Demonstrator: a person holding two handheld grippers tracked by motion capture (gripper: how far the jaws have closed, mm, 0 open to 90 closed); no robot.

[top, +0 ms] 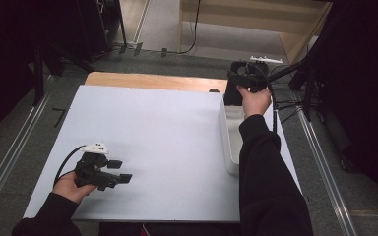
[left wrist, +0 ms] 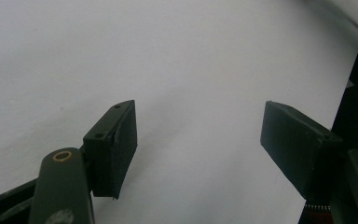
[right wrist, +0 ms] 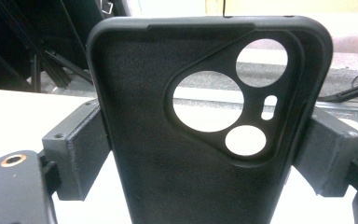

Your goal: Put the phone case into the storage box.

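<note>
White tabletop (top: 152, 128) bare at centre. White bin (top: 228, 132) at right edge. Black phone case (right wrist: 205, 121) upright over bin's far end, clamped by right gripper (top: 243, 81) fingers. Left gripper (left wrist: 198, 140) fingers apart, empty, near front-left.

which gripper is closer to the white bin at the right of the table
Right. The right gripper, its jaws shut on a black phone case, is at the far end of the white bin. The left gripper, jaws open, is well across the table near the front left.
</note>
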